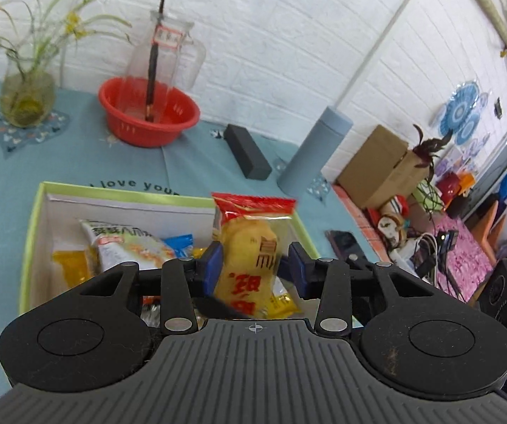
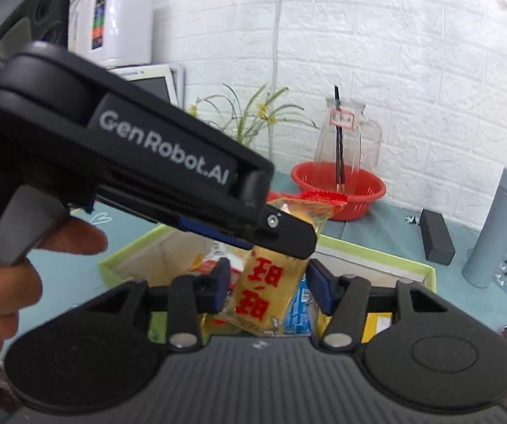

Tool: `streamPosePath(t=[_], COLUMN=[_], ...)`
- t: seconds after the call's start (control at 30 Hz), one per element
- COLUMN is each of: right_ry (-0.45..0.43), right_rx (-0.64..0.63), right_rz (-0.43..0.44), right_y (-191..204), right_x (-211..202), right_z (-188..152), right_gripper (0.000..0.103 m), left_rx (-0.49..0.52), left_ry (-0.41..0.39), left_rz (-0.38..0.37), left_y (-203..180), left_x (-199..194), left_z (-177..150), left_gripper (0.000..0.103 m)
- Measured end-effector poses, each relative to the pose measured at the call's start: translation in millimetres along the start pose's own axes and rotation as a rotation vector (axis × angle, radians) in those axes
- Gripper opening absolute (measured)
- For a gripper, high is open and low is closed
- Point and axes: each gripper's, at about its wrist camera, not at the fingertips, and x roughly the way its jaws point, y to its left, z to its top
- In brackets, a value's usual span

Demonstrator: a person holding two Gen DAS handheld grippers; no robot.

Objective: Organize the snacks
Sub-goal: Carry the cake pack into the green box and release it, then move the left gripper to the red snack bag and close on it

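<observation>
In the centre of the left wrist view, my left gripper (image 1: 255,268) holds the yellow snack packet (image 1: 250,254) between its blue pads, upright over the green-edged box (image 1: 34,212), where other snacks lie. In the right wrist view my right gripper (image 2: 267,291) is half open around the lower part of the same packet, and I cannot tell if its pads touch it
</observation>
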Motion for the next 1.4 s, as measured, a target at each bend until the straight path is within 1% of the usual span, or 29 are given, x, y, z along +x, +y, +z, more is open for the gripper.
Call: streamPosePath(t=[0.03, 0.07, 0.1, 0.13, 0.17, 0.2, 0.23, 0.33, 0.4, 0.47, 0.5, 0.53, 0.57, 0.63, 0.67, 0.73, 0.77, 0.87, 0.97, 1.07, 1.1, 1.13, 1.17, 1.2, 1.23, 1.27, 1.33, 1.4], right_ry=[0.003, 0.004, -0.002, -0.016, -0.027, -0.041, -0.056, -0.088, -0.071, -0.041, -0.041, -0.043, -0.044, -0.058, -0.056, -0.033, -0.027, -0.004, 0.011, 0.067, 0.079, 0.09, 0.093, 0.087, 0.093, 0.091, 0.089, 0.086], right_rx=[0.02, 0.035, 0.039, 0.03, 0.021, 0.016, 0.017, 0.064, 0.153, 0.25, 0.297, 0.341, 0.372, 0.419, 0.437, 0.463, 0.464, 0.421, 0.368, 0.321, 0.304, 0.295, 0.286, 0.277, 0.253, 0.234, 0.241, 0.249], right_rz=[0.011, 0.01, -0.009, -0.022, -0.034, -0.043, -0.052, -0.088, -0.1, -0.099, -0.11, -0.125, -0.138, -0.162, -0.162, -0.15, -0.149, -0.157, -0.187, -0.205, -0.198, -0.184, -0.165, -0.145, -0.156, -0.161, -0.155, -0.138], right_y=[-6.5, -12.5, -16.6, -18.4, -19.0, -19.5, -21.5, -24.0, -29.7, -34.2, -34.7, -35.4, -33.1, -24.8, -20.1, -14.0, -10.6, 2.6, 6.4, 6.4, 6.3, 6.6, 8.6, 11.3, 14.9, 17.3, 18.8, 20.5], right_x=[6.5, 11.2, 11.1, 6.0, -2.8, -15.8, -29.5, -78.7, -105.4, -129.1, -142.4, -154.6, -166.7, -190.7, -199.7, -205.3, -206.5, -208.7, -207.5, -197.0, -194.3, -191.1, -190.2, -190.6, -190.7, -191.5, -193.5, -197.0], right_z=[0.5, 0.6, -0.1, -1.4, -4.5, -9.3, -14.5, -42.3, -67.1, -95.3, -110.8, -126.5, -139.6, -164.7, -174.9, -188.6, -192.2, -198.1, -202.6, -203.7, -205.2, -205.9, -205.9, -205.7, -205.6, -206.1, -207.8, -208.8], right_gripper=[0.079, 0.09, 0.092, 0.092, 0.092, 0.092, 0.092, 0.093, 0.093, 0.093, 0.093, 0.093, 0.093, 0.093, 0.093, 0.093, 0.093, 0.093, 0.093, 0.093, 0.093, 0.093, 0.093, 0.093, 0.093, 0.094, 0.094, 0.094], left_rx=[-0.017, -0.034, -0.041, -0.042, -0.039, -0.034, -0.024, 0.02, 0.036, 0.05, 0.056, 0.06, 0.083, 0.124, 0.13, 0.139, 0.13, 0.124, 0.16, 0.2, 0.203, 0.203, 0.203, 0.214, 0.21, 0.207, 0.224, 0.227], left_ry=[0.014, 0.017, 0.006, -0.009, -0.033, -0.049, -0.061, -0.065, -0.051, -0.024, -0.012, -0.001, 0.026, 0.044, 0.055, 0.102, 0.132, 0.178, 0.21, 0.262, 0.288, 0.315, 0.349, 0.363, 0.36, 0.358, 0.357, 0.361], left_rz=[-0.006, -0.011, -0.014, -0.015, -0.017, -0.022, -0.026, -0.045, -0.071, -0.086, -0.092, -0.094, -0.092, -0.101, -0.104, -0.134, -0.146, -0.168, -0.185, -0.158, -0.147, -0.153, -0.173, -0.164, -0.155, -0.155, -0.147, -0.147], left_y=[5.0, 9.3, 11.7, 12.5, 10.9, 9.1, 5.8, -9.7, -20.4, -33.9, -38.9, -45.3, -55.9, -72.0, -80.1, -91.9, -96.6, -106.8, -119.5, -129.7, -131.4, -132.1, -132.7, -133.0, -131.6, -130.8, -130.7, -127.4], left_x=[8.0, 12.4, 11.6, 8.1, 0.0, -6.6, -14.6, -33.9, -41.9, -48.3, -50.1, -52.2, -53.3, -54.4, -53.9, -48.8, -45.5, -38.7, -25.9, -5.3, 1.8, 8.0, 13.3, 15.5, 15.2, 14.2, 10.0, 1.8], left_z=[1.8, 1.9, 0.1, -2.2, -6.8, -11.3, -17.2, -40.8, -60.8, -86.3, -97.4, -109.7, -122.4, -141.9, -151.8, -168.3, -176.3, -192.1, -198.2, -202.8, -204.9, -208.0, -212.1, -214.8, -217.4, -218.8, -221.4, -226.6], left_gripper=[0.027, 0.033, 0.042, 0.05, 0.055, 0.064, 0.068, 0.071, 0.074, 0.076, 0.076, 0.076, 0.076, 0.076, 0.076, 0.074, 0.073, 0.07, 0.069, 0.062, 0.056, 0.049, 0.046, 0.037, 0.034, 0.033, 0.028, 0.028])
